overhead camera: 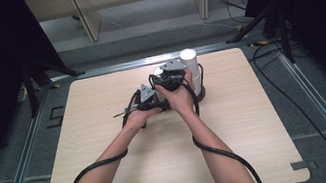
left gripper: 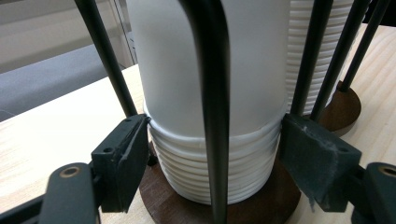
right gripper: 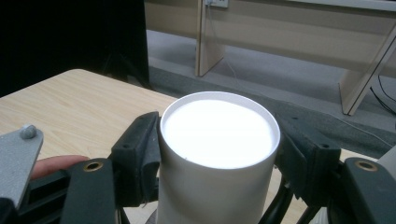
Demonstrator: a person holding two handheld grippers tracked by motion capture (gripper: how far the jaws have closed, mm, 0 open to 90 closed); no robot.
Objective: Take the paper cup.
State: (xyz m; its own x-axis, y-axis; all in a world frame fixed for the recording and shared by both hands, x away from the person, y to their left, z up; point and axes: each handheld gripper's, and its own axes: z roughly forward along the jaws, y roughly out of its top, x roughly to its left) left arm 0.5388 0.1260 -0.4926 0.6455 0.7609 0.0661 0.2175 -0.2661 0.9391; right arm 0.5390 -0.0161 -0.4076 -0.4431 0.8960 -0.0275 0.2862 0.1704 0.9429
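Observation:
A stack of upturned white paper cups [left gripper: 187, 70] stands on a round brown wooden base [left gripper: 161, 205] inside black wire rods [left gripper: 212, 93]. My left gripper [left gripper: 212, 144] is shut on the ribbed cup rims low on the stack, pads [left gripper: 133, 144] pressing both sides. My right gripper [right gripper: 217, 140] is shut on the top cup [right gripper: 217, 130] of that stack, just under its flat bottom. In the high view both grippers, left [overhead camera: 147, 95] and right [overhead camera: 170, 71], meet at the holder in the middle of the table.
A second cup stack [overhead camera: 189, 59] [left gripper: 313, 46] stands in its own wire holder on a brown base [left gripper: 346, 105] just behind to the right. The light wooden table [overhead camera: 114, 171] has open surface all round. Cables [overhead camera: 302, 112] lie on the floor at right.

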